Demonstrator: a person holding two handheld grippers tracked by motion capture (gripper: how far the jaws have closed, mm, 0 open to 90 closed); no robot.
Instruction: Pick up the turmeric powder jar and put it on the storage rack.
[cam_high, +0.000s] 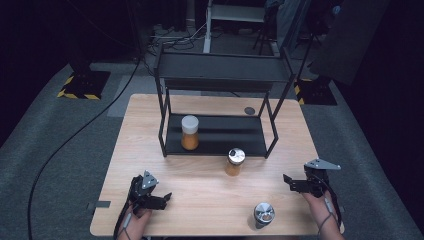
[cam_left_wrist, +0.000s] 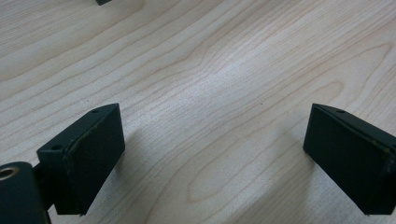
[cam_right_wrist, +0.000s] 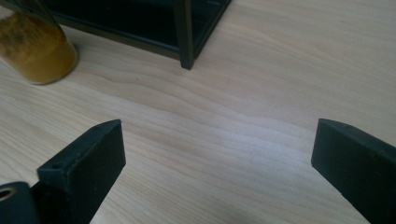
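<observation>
One white-capped jar of orange powder (cam_high: 190, 132) stands on the lower tier of the black metal two-tier rack (cam_high: 220, 72), well ahead of the left gripper (cam_high: 159, 198), jaws apart and empty. Likely two remain: a silver-capped orange-powder jar (cam_high: 235, 162) on the pale wooden table (cam_high: 200, 210) before the rack, ahead-left of the right gripper (cam_high: 290, 183), also agape and empty, and a silver-lidded jar (cam_high: 264, 214) near its left.

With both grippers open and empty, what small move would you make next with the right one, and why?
Probably ease the right gripper left and forward toward the dark-capped spice jar standing on the table just in front of the rack. Its jaws stand wide with nothing between them, it is the nearer gripper, and one white-capped jar already stands on the rack's lower shelf.
</observation>
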